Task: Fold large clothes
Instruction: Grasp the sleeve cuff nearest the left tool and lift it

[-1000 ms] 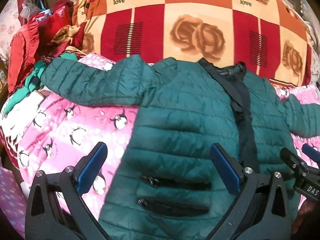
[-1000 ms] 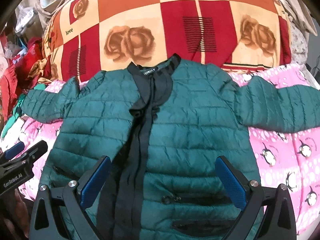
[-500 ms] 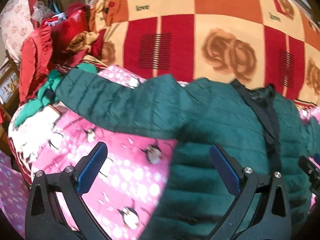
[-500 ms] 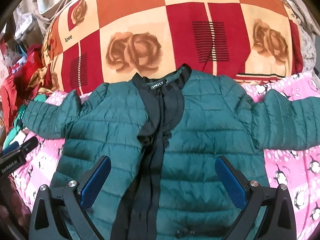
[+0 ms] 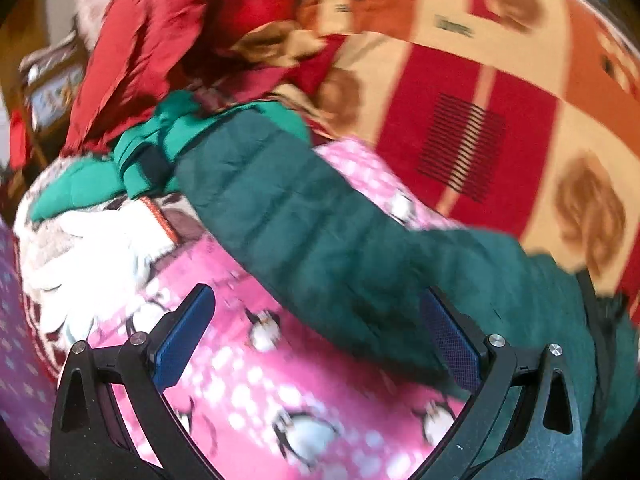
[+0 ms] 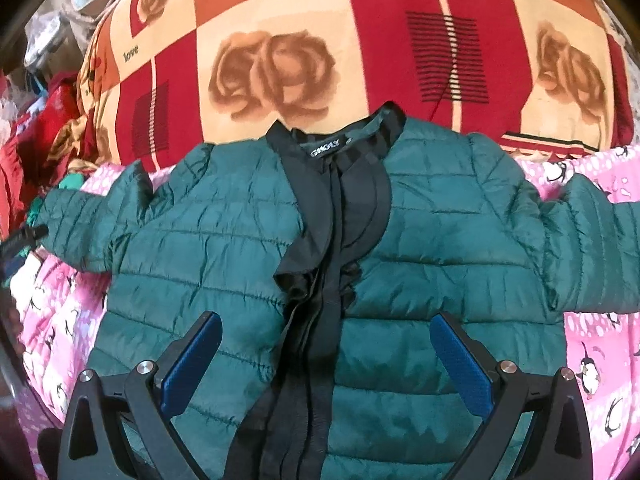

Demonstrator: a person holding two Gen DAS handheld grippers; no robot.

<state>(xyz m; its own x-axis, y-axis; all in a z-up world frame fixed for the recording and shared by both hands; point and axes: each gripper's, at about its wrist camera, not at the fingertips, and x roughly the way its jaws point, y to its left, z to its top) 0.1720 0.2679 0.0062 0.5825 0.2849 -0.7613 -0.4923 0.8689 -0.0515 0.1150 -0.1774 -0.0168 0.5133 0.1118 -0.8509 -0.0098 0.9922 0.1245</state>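
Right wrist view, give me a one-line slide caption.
Open right gripper hovers over a green quilted jacket spread front-up, sleeves out, on a pink penguin blanket.

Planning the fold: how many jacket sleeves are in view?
2. On the jacket, one sleeve stretches left over the pink blanket; the other sleeve stretches right and is cut off by the frame edge.
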